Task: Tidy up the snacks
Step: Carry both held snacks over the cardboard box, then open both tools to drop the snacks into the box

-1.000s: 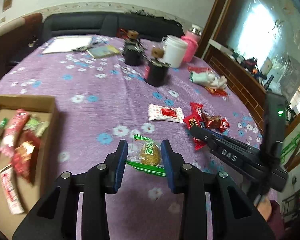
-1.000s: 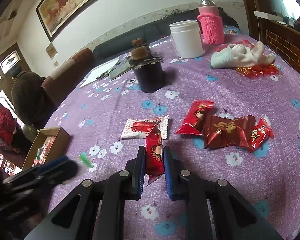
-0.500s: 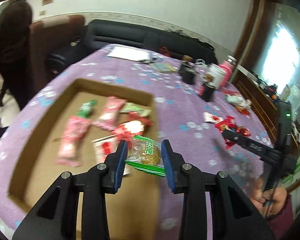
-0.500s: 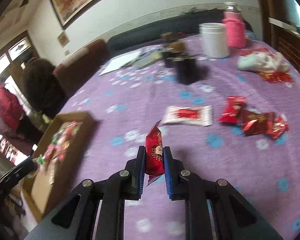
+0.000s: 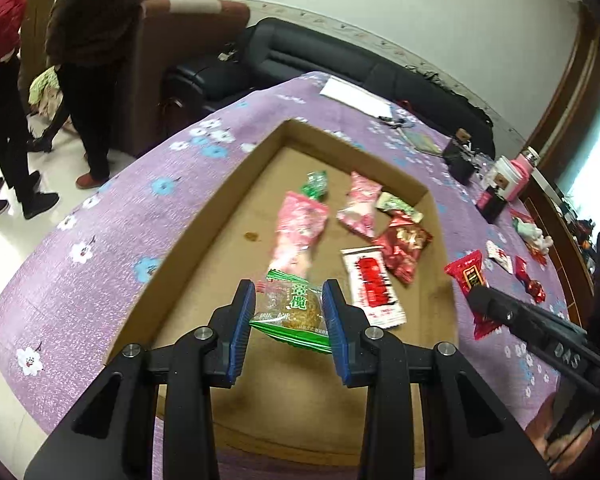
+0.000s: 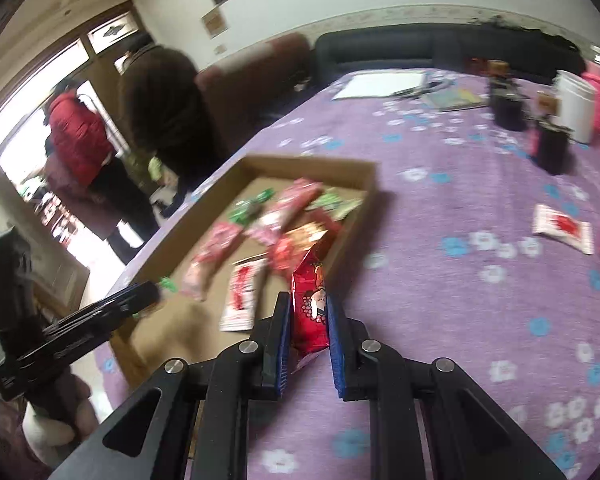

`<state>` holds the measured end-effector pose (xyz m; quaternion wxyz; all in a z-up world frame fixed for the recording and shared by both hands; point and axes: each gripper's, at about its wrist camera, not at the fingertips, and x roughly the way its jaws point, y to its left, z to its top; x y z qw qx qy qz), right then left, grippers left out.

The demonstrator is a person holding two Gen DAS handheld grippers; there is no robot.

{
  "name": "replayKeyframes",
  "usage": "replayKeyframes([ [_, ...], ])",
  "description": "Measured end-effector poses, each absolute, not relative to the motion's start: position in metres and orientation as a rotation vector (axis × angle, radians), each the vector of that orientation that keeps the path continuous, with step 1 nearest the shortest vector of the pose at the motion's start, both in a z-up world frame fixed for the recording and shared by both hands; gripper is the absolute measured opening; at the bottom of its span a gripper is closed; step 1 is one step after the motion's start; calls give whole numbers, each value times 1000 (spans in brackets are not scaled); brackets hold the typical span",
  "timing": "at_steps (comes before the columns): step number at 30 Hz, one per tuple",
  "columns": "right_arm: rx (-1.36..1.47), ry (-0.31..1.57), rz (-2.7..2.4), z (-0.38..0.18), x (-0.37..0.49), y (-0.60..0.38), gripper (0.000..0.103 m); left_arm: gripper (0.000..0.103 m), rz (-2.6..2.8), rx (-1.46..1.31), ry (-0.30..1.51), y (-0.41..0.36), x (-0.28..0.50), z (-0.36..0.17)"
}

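Observation:
My left gripper (image 5: 288,316) is shut on a green-edged clear cake packet (image 5: 294,310) and hangs over the near part of the open cardboard box (image 5: 204,216). Several snack packets lie in the box, among them a pink one (image 5: 300,228) and a white-and-red one (image 5: 374,280). My right gripper (image 6: 309,318) is shut on a red snack packet (image 6: 310,300), held upright over the purple tablecloth just right of the box (image 6: 352,216). The right gripper also shows in the left wrist view, with the red packet (image 5: 470,276) at its tip.
Loose snacks lie on the flowered tablecloth (image 6: 460,280) at the right, including a white-and-red packet (image 6: 562,228). Dark jars (image 6: 552,146), a white tub (image 6: 576,104) and papers (image 6: 380,84) stand at the far end. Two people (image 5: 88,40) stand on the floor beyond the table's left edge.
Both grippers have swung left with their packets. The left one now hangs over the box; the right one has come from the loose snacks to the box's right side.

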<state>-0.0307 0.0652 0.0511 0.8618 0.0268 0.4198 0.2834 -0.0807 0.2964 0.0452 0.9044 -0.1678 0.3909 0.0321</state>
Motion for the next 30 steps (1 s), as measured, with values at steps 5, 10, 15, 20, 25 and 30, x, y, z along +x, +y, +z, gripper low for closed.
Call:
replayKeyframes([
  [5, 26, 917, 655, 43, -38, 100, 17, 33, 79, -354, 824, 302, -73, 37],
  [10, -10, 956, 694, 31, -42, 129, 17, 33, 80, -357, 835, 304, -69, 33],
  [15, -39, 991, 710, 17, -41, 146, 17, 33, 100, -358, 845, 306, -67, 30],
  [20, -59, 993, 712, 14, -43, 153, 17, 34, 115, -375, 848, 309, -67, 30],
  [25, -71, 988, 711, 13, -43, 155, 18, 35, 119, -390, 853, 311, -69, 32],
  [30, -92, 970, 696, 13, -45, 158, 18, 35, 113, -424, 839, 314, -72, 39],
])
